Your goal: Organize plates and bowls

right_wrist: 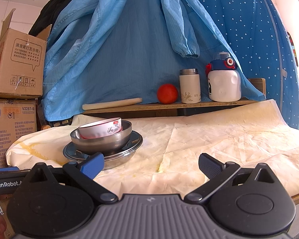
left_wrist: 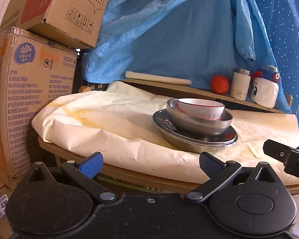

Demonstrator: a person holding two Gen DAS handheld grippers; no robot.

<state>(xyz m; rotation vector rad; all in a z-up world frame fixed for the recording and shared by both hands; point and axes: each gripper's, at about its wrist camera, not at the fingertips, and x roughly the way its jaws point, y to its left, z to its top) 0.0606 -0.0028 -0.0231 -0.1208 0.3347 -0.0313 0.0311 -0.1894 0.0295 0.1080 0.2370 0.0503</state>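
A white bowl with a red rim sits tilted inside a steel bowl. The steel bowl stands on stacked steel plates on the paper-covered table. My left gripper is open and empty, held back from the table's front edge, below and left of the stack. My right gripper is open and empty over the table's front edge, just right of the stack. Its body shows in the left wrist view.
Cardboard boxes stand stacked at the left. A wooden shelf behind the table holds a red ball, a white flask, a white bottle and a rolled sheet. Blue coats hang behind.
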